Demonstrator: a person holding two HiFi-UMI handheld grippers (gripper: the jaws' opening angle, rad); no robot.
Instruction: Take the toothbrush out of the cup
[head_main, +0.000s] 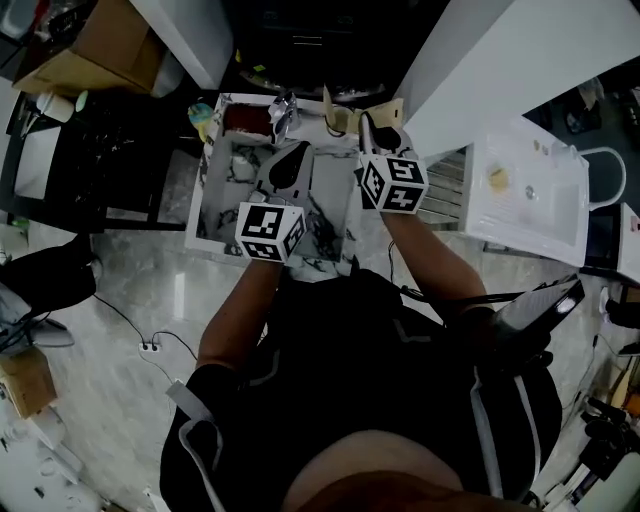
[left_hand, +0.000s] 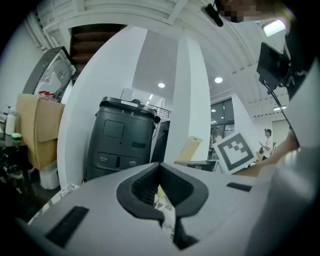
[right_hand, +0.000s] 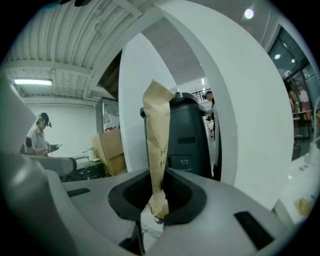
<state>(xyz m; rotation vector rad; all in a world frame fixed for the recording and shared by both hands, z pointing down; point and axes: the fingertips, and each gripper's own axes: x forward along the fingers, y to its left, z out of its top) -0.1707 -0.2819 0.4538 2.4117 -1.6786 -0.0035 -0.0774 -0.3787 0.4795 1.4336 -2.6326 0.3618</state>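
Note:
My right gripper (head_main: 347, 120) is shut on a tan paper-wrapped toothbrush (head_main: 340, 112), held above the far edge of the small marble-patterned table (head_main: 215, 225). In the right gripper view the printed paper sleeve (right_hand: 159, 135) stands upright out of the gripper (right_hand: 157, 202), pinched at its lower end. My left gripper (head_main: 286, 155) hovers over the table beside it, shut, with nothing seen between the pads (left_hand: 161, 192). From the left gripper view the sleeve (left_hand: 189, 148) shows beside the right marker cube (left_hand: 234, 151). A shiny, crumpled-looking thing (head_main: 283, 113) sits at the table's far edge; I cannot tell whether it is the cup.
A dark grey bin-like machine (left_hand: 122, 140) stands behind the table between white pillars. A red item (head_main: 244, 118) lies at the table's back. A cardboard box (head_main: 100, 45) is far left, a white sink counter (head_main: 525, 190) to the right, cables (head_main: 150, 345) on the floor.

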